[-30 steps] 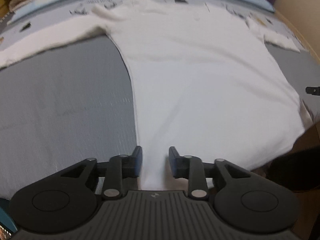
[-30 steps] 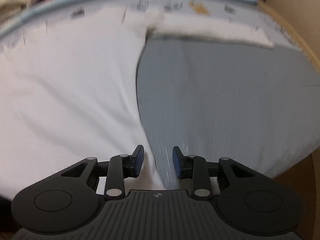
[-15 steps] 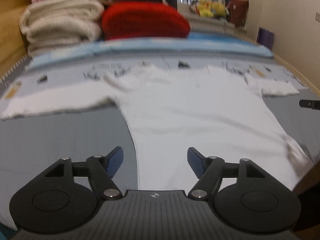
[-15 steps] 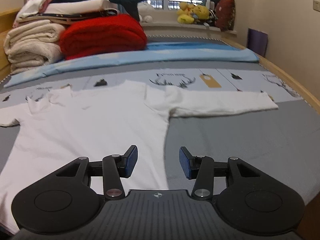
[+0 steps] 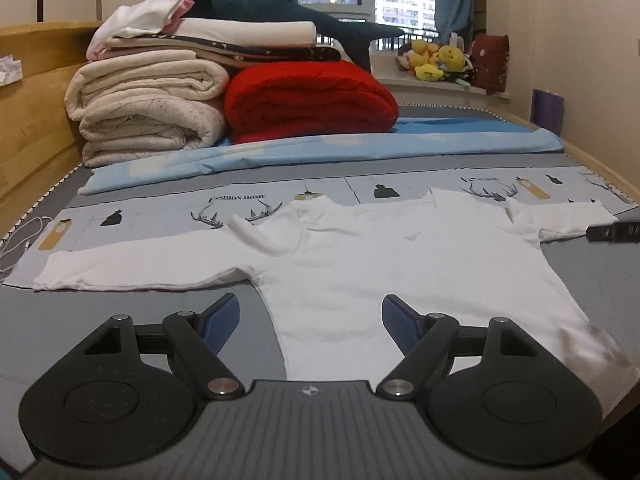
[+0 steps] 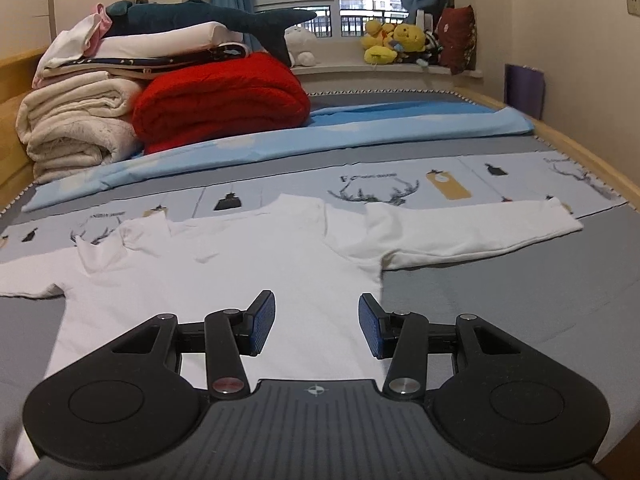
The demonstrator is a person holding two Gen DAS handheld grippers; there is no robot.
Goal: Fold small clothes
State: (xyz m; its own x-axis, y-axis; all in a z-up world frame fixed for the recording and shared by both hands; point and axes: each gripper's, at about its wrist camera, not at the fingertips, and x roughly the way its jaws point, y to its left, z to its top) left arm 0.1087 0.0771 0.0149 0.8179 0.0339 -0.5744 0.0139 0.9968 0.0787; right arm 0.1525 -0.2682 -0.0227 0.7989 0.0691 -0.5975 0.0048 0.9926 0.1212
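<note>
A small white long-sleeved shirt [image 5: 380, 272] lies spread flat on the grey bed, collar away from me and both sleeves stretched out sideways; it also shows in the right wrist view [image 6: 248, 276]. My left gripper [image 5: 311, 322] is open and empty, raised above the shirt's lower left edge. My right gripper [image 6: 316, 324] is open and empty above the shirt's lower right part. The tip of the right gripper [image 5: 612, 233] shows at the right edge of the left wrist view, near the shirt's right sleeve [image 6: 472, 232].
Folded cream blankets [image 5: 148, 108], a red blanket [image 5: 308, 100] and a stack of clothes with a plush shark stand at the far end of the bed. A light blue sheet [image 6: 280, 148] lies before them. Wooden bed rails run along both sides.
Both grippers have let go of the shirt's hem, opened wide and lifted up and back, so the views now look level across the bed.
</note>
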